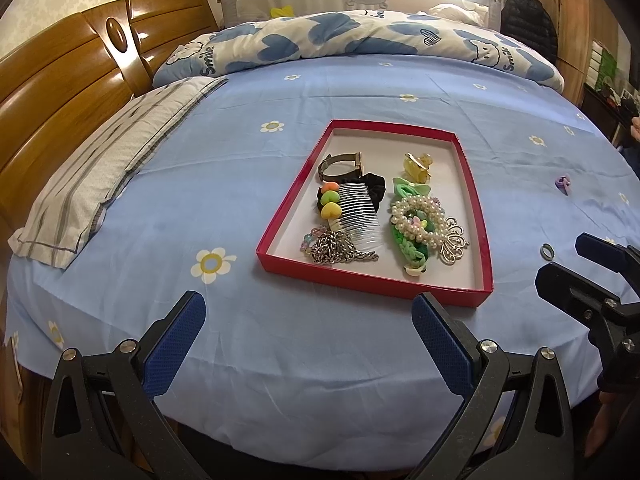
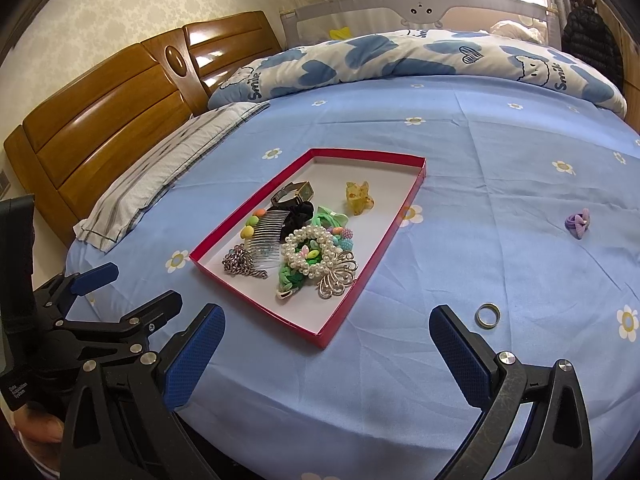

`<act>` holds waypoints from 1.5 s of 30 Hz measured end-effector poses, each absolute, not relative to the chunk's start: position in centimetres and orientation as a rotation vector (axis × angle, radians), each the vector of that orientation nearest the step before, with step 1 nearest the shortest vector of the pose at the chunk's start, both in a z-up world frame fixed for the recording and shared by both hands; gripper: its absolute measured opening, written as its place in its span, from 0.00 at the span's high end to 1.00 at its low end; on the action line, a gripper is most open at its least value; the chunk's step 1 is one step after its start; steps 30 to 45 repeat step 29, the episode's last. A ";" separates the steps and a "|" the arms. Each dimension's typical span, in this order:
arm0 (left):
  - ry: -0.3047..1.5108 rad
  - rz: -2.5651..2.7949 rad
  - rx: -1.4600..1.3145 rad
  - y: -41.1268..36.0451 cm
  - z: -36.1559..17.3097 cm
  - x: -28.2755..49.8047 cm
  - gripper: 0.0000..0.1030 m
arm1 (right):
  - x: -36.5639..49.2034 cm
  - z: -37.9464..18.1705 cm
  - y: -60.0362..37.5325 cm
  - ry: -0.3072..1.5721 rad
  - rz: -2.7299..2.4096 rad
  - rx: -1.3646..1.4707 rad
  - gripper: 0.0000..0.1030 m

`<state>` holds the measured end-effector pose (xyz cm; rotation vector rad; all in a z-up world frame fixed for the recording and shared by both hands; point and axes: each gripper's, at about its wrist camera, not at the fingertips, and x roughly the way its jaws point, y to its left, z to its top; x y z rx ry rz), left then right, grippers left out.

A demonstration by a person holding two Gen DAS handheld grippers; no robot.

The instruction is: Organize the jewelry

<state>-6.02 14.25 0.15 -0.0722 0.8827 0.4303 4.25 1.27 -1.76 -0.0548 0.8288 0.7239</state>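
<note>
A red shallow box (image 1: 276, 258) (image 2: 374, 262) lies on the blue bedsheet. It holds a watch (image 1: 340, 164), a clear comb (image 1: 358, 212), a silver chain (image 1: 336, 249), a pearl band (image 1: 418, 216), a yellow claw clip (image 1: 418, 167) and a silver crown brooch (image 2: 338, 276). A metal ring (image 2: 487, 314) (image 1: 546, 252) and a purple hair tie (image 2: 577, 222) (image 1: 563, 184) lie on the sheet right of the box. My left gripper (image 1: 308, 344) is open and empty, near the box's front edge. My right gripper (image 2: 326, 356) is open and empty, the ring just beyond its right finger.
A striped pillow (image 1: 100, 176) lies at the left by the wooden headboard (image 1: 60, 80). A rolled blue-and-white quilt (image 1: 360, 40) lies across the far side of the bed. A grey bed rail (image 2: 420, 12) stands behind it. The bed's front edge is right under the grippers.
</note>
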 end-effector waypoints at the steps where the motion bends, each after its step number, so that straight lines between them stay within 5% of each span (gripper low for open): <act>1: 0.883 0.429 -0.071 14.2 0.1 -6.0 0.00 | 4.3 -1.8 1.3 0.828 0.724 -0.055 0.00; 45: 0.913 0.406 -0.078 14.5 -0.9 -5.1 0.00 | 4.3 -2.1 1.6 0.843 0.730 -0.043 0.00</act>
